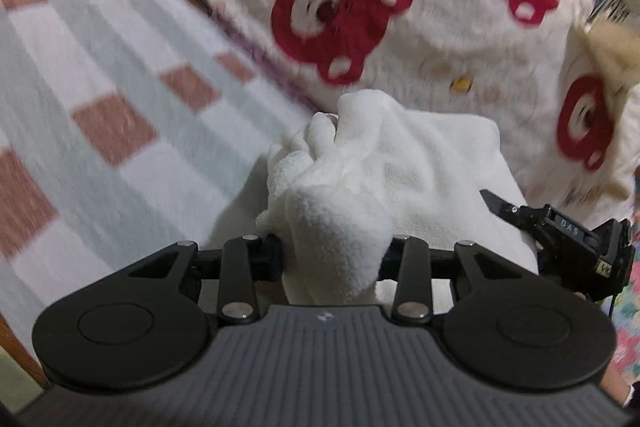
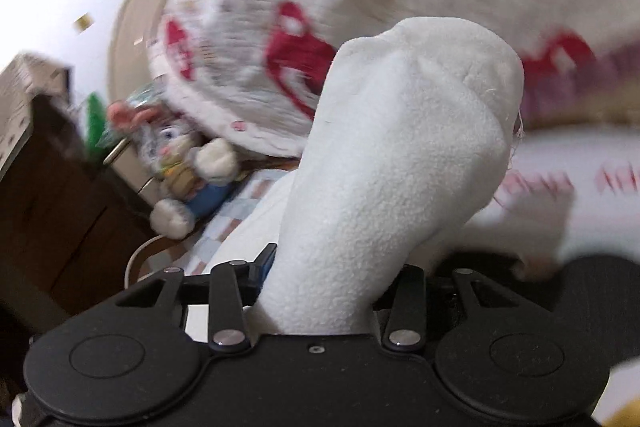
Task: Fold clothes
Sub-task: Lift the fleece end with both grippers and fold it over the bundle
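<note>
- Nearest the lens in both wrist views, white fleece garment (image 1: pixel 384 171) bunches up between the fingers, hiding most of each grip.
- Bedspread (image 1: pixel 120 75), checked white, pale grey and reddish-brown, fills the left of the left wrist view; the garment lies over it, in the near middle of the scene.
- Cream blanket (image 1: pixel 440 39) with red bear faces lies at the far right, just beyond the garment; both views are motion-blurred.
- Left gripper (image 1: pixel 332 255) has its jaws drawn in on a thick wad of the fleece, with cloth filling the gap between them.
- Right gripper (image 2: pixel 324 283) is likewise clamped on a rolled fold of the same garment, which stands up tall in front of its camera. Part of this gripper also shows at the right edge of the left wrist view.
- Plush rabbit toy (image 2: pixel 188 171) sits at the far left beside a dark wooden cabinet (image 2: pixel 52 187).
- Judged from this, a fold is being carried over: both grips should travel level and together, keep the edge taut, and lay it flat before letting go.
- Small white characters show on the right gripper's body in the left wrist view, too small to read surely.
</note>
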Available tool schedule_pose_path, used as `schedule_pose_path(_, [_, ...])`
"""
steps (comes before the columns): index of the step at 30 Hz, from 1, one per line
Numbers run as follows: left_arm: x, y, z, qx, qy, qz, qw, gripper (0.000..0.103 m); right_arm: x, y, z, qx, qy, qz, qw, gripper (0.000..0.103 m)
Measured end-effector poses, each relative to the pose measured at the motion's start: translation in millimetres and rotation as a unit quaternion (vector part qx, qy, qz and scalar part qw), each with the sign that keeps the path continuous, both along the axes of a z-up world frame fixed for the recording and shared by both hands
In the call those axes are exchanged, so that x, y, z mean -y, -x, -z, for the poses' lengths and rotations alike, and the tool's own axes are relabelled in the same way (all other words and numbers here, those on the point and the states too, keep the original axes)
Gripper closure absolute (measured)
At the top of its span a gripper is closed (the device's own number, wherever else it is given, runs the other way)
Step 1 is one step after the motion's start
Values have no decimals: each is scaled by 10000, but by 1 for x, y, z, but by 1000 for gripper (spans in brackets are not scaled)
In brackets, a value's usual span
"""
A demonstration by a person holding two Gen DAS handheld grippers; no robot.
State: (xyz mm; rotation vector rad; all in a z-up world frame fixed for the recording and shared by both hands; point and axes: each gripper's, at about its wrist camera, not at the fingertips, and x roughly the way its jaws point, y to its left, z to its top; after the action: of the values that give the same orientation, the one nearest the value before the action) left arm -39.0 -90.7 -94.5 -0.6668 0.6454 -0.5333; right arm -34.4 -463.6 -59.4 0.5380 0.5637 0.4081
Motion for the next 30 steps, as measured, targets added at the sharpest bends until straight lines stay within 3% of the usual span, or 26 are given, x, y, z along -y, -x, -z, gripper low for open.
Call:
schedule_pose_path(9, [-81, 14, -48, 526, 145, -986, 9936, 67, -97, -32, -95, 651, 540, -710, 9939, 56])
schedule_pose_path(12, [-110, 18, -63, 707, 142, -1343, 9883, 67, -135, -44, -124, 590, 831, -1000, 9898, 56])
schedule_pose_path(17, [-154, 28, -83, 1044, -102, -2088, 9723, 67, -198, -78, -159, 69, 755, -1412, 9871, 56])
schedule_pose_path(21, [-177, 24, -84, 1032, -337, -2336, 9662, 67, -232, -92, -153, 259, 741, -1662, 9830, 56])
schedule_pose_path(26, [-199, -8, -79, 926, -692, -2420, 9634, 67, -247, -111, -122, 500, 544, -1768, 9815, 56])
schedule_pose_path(30, [-204, -46, -43, 505, -669, -2487, 9649, 67, -250, -143, -105, 673, 258, -1740, 9821, 56])
